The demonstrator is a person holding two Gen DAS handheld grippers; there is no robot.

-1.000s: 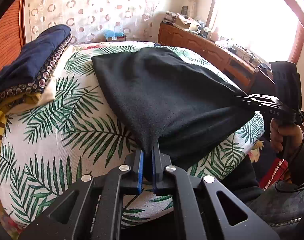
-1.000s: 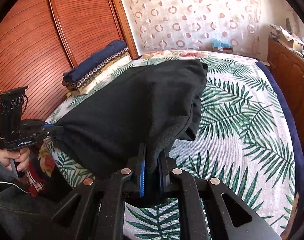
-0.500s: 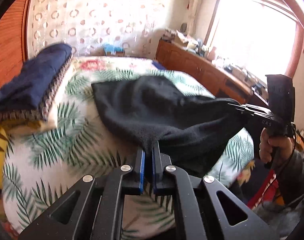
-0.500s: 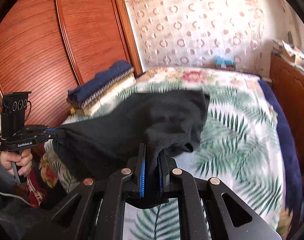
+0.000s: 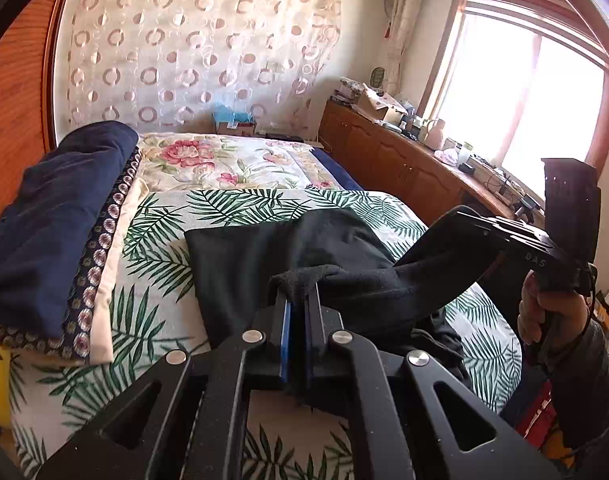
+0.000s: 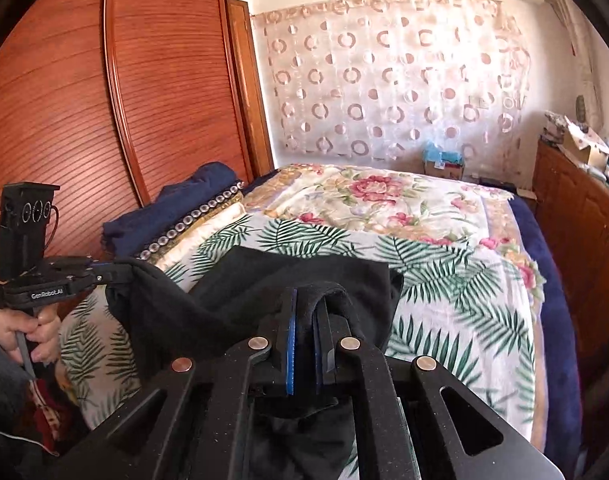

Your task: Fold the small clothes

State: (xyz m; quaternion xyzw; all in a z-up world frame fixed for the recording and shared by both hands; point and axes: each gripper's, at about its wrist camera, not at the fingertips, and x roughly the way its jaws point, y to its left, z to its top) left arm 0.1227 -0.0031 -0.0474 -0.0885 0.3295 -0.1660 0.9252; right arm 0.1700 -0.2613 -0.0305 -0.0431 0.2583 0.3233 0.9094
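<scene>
Black garment (image 5: pixel 264 264), palm-print bedspread (image 5: pixel 152 248), bedroom

Wrist views, close, sharing bed (image 5: pixel 164 216)

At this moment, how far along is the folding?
Done: a folded stack sits on the bed. In hand: left gripper and right gripper each pinch an edge of the black garment, near edge lifted. Left: laying it over and stacking it.
</scene>
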